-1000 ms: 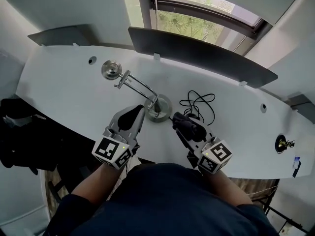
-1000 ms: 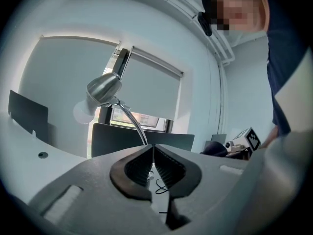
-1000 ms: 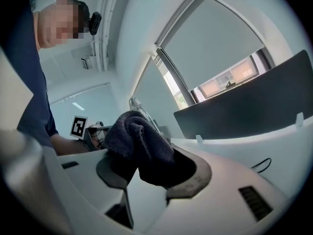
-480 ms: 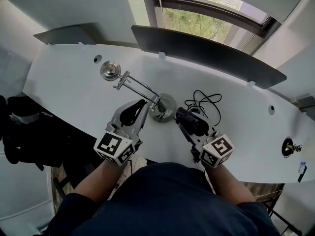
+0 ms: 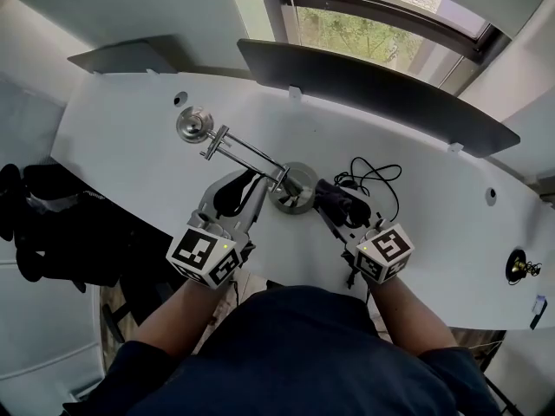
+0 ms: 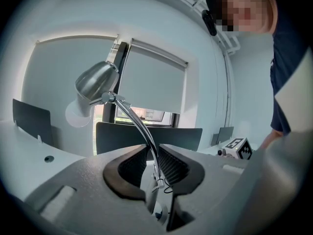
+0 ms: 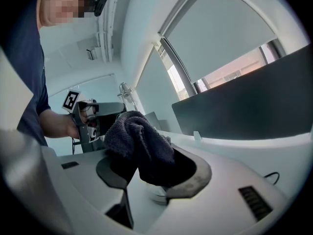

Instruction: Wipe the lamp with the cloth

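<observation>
A chrome desk lamp stands on the white desk (image 5: 130, 154): round base (image 5: 295, 191), thin arm (image 5: 247, 152), head (image 5: 194, 124) to the left. My left gripper (image 5: 257, 183) is shut on the lamp's arm just above the base. In the left gripper view the arm (image 6: 142, 131) runs up between the ribbed pads (image 6: 172, 164) to the lamp head (image 6: 97, 80). My right gripper (image 5: 332, 199) is shut on a dark cloth (image 5: 341, 203), just right of the base. In the right gripper view the cloth (image 7: 139, 141) bunches over the jaws.
A tangled black cable (image 5: 373, 180) lies behind the right gripper. A dark partition panel (image 5: 373, 94) runs along the desk's far edge below the window. Cable holes (image 5: 179, 99) dot the desk, and a small brass object (image 5: 520, 267) sits at far right.
The right gripper with the cloth has edged closer to the lamp base. The left gripper stays on the lamp's arm. The head view has shifted slightly.
</observation>
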`<state>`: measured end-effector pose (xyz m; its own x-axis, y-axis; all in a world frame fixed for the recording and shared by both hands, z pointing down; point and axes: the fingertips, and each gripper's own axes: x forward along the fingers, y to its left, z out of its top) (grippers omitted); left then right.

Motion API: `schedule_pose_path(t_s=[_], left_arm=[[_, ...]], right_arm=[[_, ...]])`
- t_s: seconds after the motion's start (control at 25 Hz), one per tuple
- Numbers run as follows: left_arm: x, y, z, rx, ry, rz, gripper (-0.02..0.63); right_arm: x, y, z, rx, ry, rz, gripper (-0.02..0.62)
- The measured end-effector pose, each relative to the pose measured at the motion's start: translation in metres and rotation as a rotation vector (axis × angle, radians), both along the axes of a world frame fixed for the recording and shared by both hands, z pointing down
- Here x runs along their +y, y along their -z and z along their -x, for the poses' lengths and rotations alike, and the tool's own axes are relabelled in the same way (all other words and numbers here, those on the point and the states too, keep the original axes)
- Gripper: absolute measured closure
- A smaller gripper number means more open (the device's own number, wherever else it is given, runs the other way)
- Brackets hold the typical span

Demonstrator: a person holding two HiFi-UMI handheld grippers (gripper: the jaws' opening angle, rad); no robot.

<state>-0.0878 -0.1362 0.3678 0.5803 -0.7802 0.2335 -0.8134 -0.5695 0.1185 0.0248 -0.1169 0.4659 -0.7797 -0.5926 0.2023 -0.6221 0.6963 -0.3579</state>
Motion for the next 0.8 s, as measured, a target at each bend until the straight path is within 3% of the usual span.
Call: schedule_pose_path(t_s=[0.36, 0.56, 0.8], left_arm=[[-0.005, 0.001, 0.001, 0.083, 0.023, 0.035, 0.546], [-0.005, 0.001, 0.000, 0.130, 0.043, 0.054, 0.546], [-0.005, 0.001, 0.000, 0.161, 0.051, 0.054, 0.561]], right_arm=[[-0.026, -0.051, 0.015, 0.233, 0.125, -0.108, 0.414], [-0.040, -0.090, 0.026, 0.384, 0.226, -0.149, 0.416], [-0.055, -0.125, 0.047, 0.570, 0.382, -0.270, 0.416]])
